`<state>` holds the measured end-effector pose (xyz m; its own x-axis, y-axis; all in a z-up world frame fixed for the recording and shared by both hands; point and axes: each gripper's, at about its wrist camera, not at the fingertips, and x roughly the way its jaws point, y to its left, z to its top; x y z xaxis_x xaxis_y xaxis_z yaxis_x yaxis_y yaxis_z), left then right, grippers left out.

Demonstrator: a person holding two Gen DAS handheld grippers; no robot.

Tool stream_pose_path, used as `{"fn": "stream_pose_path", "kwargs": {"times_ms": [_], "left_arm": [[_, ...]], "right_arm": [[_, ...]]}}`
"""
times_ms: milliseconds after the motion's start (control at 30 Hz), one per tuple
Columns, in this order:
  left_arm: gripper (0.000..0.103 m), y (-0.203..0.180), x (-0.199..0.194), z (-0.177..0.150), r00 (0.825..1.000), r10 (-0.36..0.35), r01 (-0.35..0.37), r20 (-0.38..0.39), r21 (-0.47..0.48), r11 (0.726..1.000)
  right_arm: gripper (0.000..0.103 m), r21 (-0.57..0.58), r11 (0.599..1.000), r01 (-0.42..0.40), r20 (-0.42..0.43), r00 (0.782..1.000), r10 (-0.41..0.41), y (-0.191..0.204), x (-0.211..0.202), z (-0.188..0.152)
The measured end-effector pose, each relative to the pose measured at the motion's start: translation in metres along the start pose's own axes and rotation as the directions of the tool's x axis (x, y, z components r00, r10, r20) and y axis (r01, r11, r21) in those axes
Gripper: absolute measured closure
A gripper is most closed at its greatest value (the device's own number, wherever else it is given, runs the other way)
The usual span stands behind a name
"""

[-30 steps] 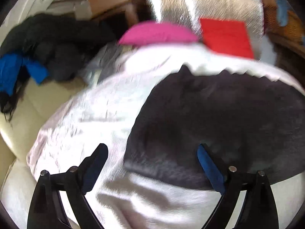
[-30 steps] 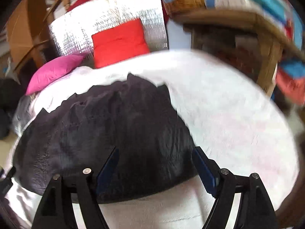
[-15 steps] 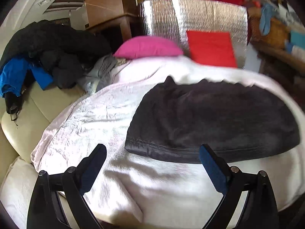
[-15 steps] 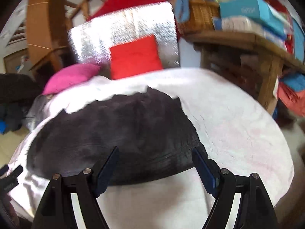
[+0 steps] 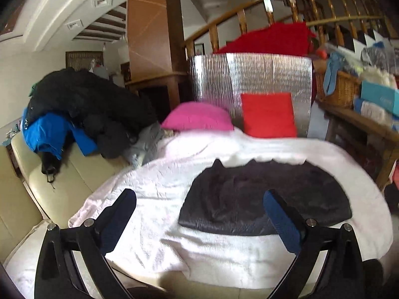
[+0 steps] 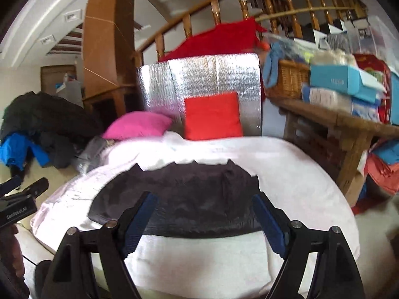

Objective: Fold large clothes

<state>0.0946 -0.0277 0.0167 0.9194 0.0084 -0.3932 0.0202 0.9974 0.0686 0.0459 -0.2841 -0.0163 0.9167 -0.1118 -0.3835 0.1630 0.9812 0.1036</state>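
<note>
Lying flat at lower centre on the white blanket [image 5: 154, 191], the dark garment [image 5: 261, 199] looks soft and probably light, best pinched at its near hem corners; left gripper [image 5: 199, 214] and right gripper [image 6: 204, 214] gape wide, empty.

place: home, living room | 12 o'clock: wooden stair rail [image 5: 286, 12] | 9 o'clock: cream sofa [image 5: 49, 186] piled with coats [image 5: 82, 104] | centre: pink pillow [image 5: 197, 117], red cushion [image 5: 268, 114] | 3 o'clock: wooden table [image 6: 336, 122], wicker basket [image 6: 289, 77], boxes [image 6: 341, 79]
</note>
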Motion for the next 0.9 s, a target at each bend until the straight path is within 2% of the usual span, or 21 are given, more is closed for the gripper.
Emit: {"fn": "stream_pose_path", "kwargs": {"times_ms": [167,367,633,900], "left_arm": [[0.0,0.008,-0.041,0.016,0.997,0.028,-0.027,0.074,-0.013,1.0],[0.0,0.013,-0.084,0.029,0.988,0.046,-0.043,0.146,-0.018,0.999],[0.0,0.014,-0.12,0.033,0.983,0.053,-0.052,0.173,-0.011,0.999],[0.0,0.01,-0.143,0.036,0.98,0.04,-0.042,0.197,0.007,0.999]], "right_arm": [[0.017,-0.023,1.0,-0.002,0.053,0.999,0.003,0.012,-0.043,0.01],[0.015,0.024,1.0,-0.012,0.09,0.996,0.01,0.015,-0.079,0.023],[0.014,0.025,0.999,0.027,0.068,0.997,-0.029,0.023,-0.114,0.033],[0.014,0.056,0.997,0.047,0.02,0.999,-0.048,0.027,-0.126,0.033]]}}
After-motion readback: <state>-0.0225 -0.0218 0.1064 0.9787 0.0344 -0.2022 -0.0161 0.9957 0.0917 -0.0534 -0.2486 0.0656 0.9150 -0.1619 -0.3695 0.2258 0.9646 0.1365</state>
